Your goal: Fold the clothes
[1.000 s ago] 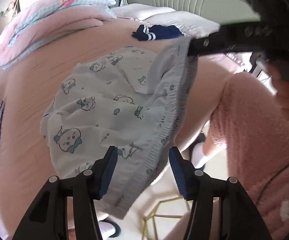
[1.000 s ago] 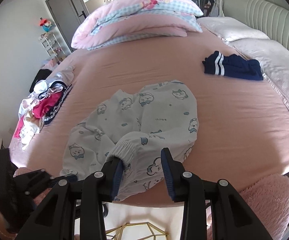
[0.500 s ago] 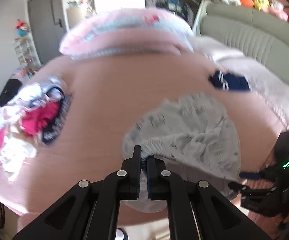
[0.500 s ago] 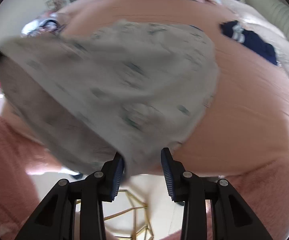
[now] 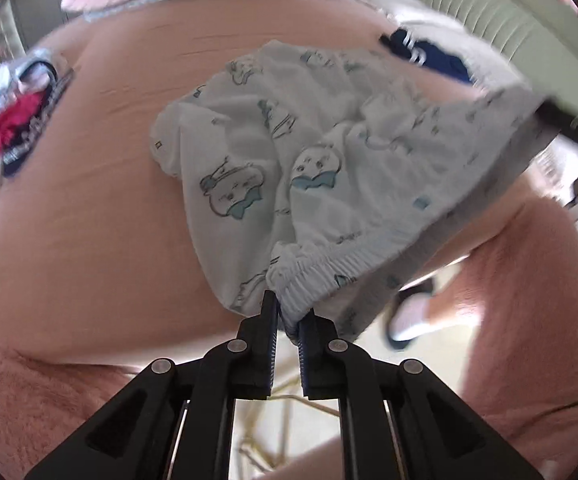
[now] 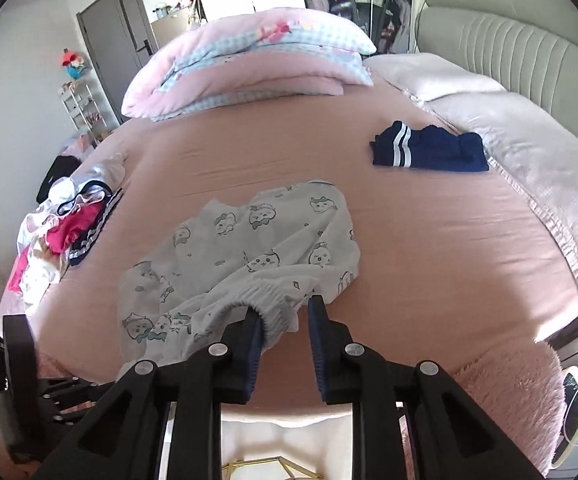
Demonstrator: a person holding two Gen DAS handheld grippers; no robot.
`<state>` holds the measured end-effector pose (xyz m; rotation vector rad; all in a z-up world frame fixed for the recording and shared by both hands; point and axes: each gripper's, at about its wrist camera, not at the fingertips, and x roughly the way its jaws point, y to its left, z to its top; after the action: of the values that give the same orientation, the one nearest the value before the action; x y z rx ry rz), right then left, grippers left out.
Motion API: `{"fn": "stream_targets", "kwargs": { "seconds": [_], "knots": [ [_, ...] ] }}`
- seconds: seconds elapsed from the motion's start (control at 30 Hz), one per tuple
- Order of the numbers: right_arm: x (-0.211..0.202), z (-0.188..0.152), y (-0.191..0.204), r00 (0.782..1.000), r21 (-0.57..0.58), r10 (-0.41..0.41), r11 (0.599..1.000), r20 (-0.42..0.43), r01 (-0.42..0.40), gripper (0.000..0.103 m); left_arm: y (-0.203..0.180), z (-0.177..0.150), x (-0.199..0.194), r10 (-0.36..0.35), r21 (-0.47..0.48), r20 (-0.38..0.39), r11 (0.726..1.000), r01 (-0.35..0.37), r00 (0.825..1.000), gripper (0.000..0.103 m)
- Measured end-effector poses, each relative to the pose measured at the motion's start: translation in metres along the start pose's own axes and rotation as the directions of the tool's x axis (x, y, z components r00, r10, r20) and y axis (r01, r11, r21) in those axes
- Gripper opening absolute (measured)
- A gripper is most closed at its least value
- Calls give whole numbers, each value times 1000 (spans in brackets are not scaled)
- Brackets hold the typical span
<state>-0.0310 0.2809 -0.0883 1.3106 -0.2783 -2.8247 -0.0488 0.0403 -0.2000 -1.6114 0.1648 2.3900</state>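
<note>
At the near edge of the pink bed (image 6: 429,248), I hold the white cartoon-print shorts' (image 6: 257,248) waistband in my left fingers (image 5: 270,312), while my right fingers (image 6: 254,330), closing, straddle it unclamped.

No readable text anywhere (garment print too blurred).

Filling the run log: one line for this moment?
left gripper: shut on shorts waistband | right gripper: closing, waistband between jaws | bed

One printed shorts (image 6: 257,240), one navy garment (image 6: 429,152), perhaps two pillows (image 6: 469,108).
</note>
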Motion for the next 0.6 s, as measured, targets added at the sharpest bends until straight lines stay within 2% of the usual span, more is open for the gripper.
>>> {"fn": "stream_targets", "kwargs": {
  "seconds": [0.03,0.1,0.17,0.23,0.3,0.37,0.4,0.43,0.5,0.57,0.6],
  "knots": [
    [0,0,-1,1000,4,2,1000,-2,-2,20,0,0,4,19,-3,-8,1000,-19,1000,8],
    [-2,1,-4,1000,21,8,1000,-6,-8,20,4,1,9,7,-39,-29,999,-8,1000,13],
    [-2,1,-8,1000,36,15,999,-1,-15,20,9,0,6,-27,-79,-1,996,27,1000,18],
    [-9,2,-13,999,60,24,998,22,-25,20,11,-1,4,-36,-72,22,997,37,999,19],
    [-20,7,-19,997,83,45,995,59,-50,20,5,-2,8,-34,-11,-9,999,34,999,20],
    [-26,19,-16,994,48,73,996,77,-77,19,-6,-1,11,3,96,-47,995,2,999,14],
    [-27,27,-12,994,26,77,997,75,-79,18,-10,4,4,21,121,-28,993,-17,999,9],
    [-29,37,-9,994,4,80,997,76,-80,16,-10,13,-10,32,131,12,991,-33,999,4],
    [-46,62,1,988,-54,75,996,135,-68,14,-4,37,-54,70,122,144,989,-88,987,4],
    [-77,90,8,970,-93,87,993,226,-67,14,8,65,-115,85,76,302,991,-113,949,4],
    [-93,103,12,959,-110,95,992,268,-68,14,15,75,-149,68,53,375,994,-95,924,4]
  ]
}}
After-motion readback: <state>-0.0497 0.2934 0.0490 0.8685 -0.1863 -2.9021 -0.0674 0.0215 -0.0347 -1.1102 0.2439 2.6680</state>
